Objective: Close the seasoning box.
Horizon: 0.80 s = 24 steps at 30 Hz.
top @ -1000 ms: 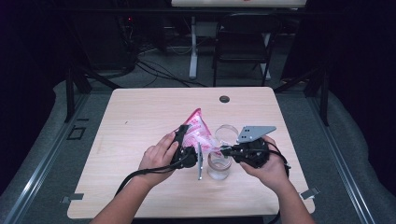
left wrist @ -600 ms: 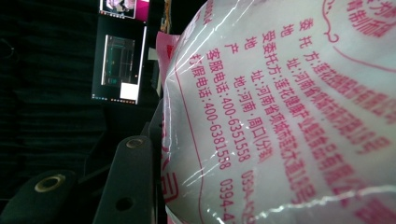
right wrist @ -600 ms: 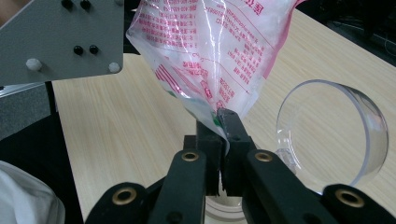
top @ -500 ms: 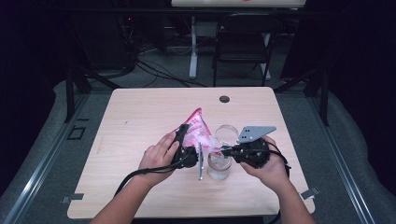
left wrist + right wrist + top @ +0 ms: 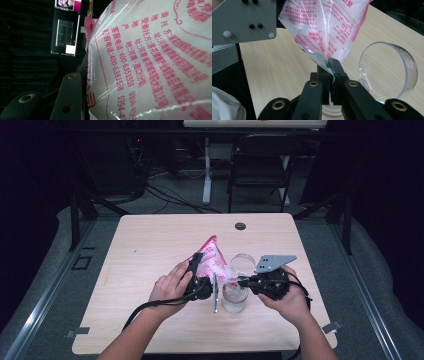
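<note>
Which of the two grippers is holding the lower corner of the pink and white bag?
The right gripper: its jaws are shut on the lower corner of the bag, above the clear jar. The left gripper holds the bag's side, higher up.

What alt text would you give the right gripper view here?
The right claw is shut on the bottom corner of a clear bag with pink print and white contents, held above a wooden table. A clear round jar lies at right, and a grey plate is at upper left.
</note>
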Motion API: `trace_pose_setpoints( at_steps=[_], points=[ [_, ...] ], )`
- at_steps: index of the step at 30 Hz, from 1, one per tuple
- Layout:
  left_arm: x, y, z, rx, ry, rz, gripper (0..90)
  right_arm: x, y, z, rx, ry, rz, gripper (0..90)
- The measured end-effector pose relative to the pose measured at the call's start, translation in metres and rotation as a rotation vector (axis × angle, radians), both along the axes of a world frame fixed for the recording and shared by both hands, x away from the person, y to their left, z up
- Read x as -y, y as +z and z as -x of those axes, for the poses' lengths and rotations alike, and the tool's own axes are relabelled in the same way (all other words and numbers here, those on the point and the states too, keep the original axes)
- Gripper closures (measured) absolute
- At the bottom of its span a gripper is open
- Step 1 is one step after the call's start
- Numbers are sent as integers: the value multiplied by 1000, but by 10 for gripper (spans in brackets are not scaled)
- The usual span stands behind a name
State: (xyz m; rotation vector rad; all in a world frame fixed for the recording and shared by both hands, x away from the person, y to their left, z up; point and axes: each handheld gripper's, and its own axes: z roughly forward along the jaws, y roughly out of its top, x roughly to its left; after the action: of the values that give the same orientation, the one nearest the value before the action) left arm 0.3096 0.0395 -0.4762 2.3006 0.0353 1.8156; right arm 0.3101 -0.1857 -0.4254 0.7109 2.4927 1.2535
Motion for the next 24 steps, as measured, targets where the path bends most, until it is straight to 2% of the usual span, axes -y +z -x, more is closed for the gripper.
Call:
trace_pose_setpoints(
  at_steps=[24],
  points=[
    [1, 2, -1, 6, 2, 1, 601, 0, 1, 1, -3, 5, -4, 885]
  ],
)
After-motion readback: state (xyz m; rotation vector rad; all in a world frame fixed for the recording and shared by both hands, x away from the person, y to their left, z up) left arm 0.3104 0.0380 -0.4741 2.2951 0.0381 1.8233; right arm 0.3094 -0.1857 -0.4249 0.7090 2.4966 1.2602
